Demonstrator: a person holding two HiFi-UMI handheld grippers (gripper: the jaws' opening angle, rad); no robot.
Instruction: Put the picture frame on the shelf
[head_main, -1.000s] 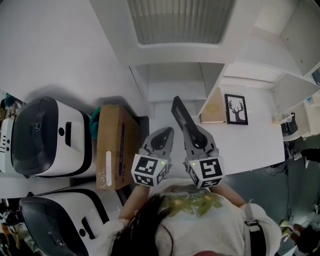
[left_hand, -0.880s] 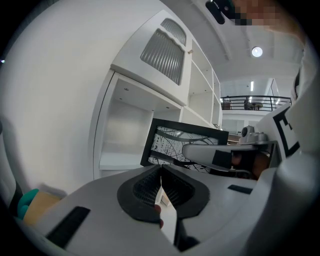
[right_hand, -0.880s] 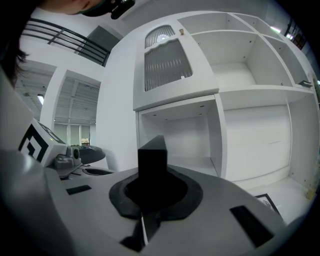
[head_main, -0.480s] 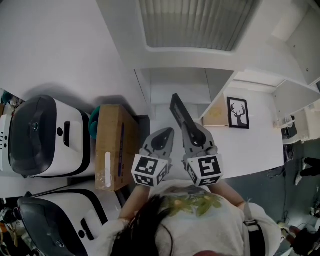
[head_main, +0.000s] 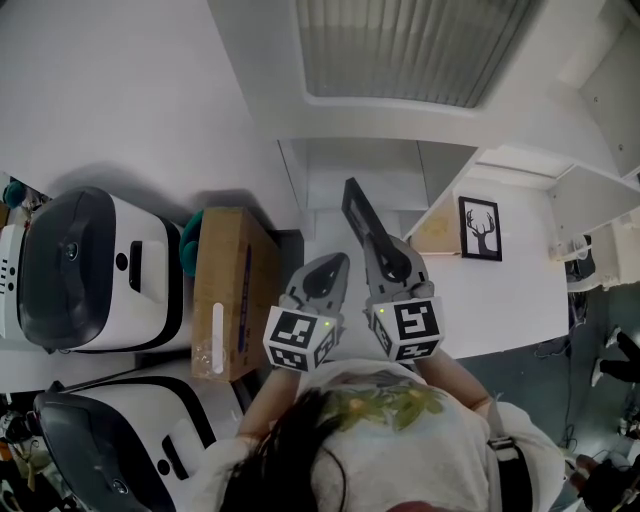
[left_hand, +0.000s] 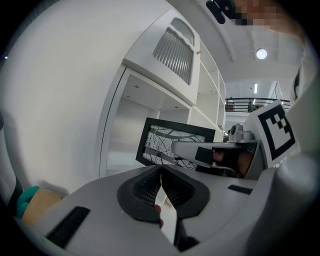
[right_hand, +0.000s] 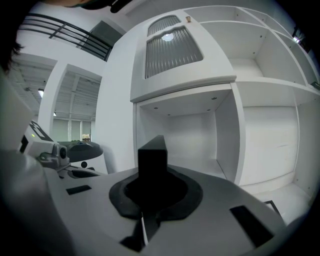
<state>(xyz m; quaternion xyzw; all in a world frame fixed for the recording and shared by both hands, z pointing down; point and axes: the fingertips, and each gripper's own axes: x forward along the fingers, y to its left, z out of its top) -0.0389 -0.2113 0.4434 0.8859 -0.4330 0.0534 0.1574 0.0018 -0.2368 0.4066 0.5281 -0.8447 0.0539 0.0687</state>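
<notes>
A black picture frame (head_main: 358, 213) shows edge-on in the head view, pointing at the open compartment of the white shelf (head_main: 360, 168). My right gripper (head_main: 381, 250) is shut on its near end. In the left gripper view the frame (left_hand: 172, 141) shows a black-and-white pattern, with the right gripper (left_hand: 215, 152) clamped on it. In the right gripper view the frame's dark edge (right_hand: 151, 162) rises from between the jaws, with the shelf compartment (right_hand: 192, 137) straight ahead. My left gripper (head_main: 333, 264) hangs beside the right one, shut with nothing in it.
A framed deer picture (head_main: 480, 228) and a tan board (head_main: 434, 230) stand on the white ledge at the right. A cardboard box (head_main: 225, 290) and a teal object (head_main: 189, 236) lie left of the grippers. Two white machines (head_main: 95, 270) (head_main: 130, 440) fill the left side.
My right gripper has edged slightly forward and left with the frame. The left gripper has stayed put. The head view has shifted a little.
</notes>
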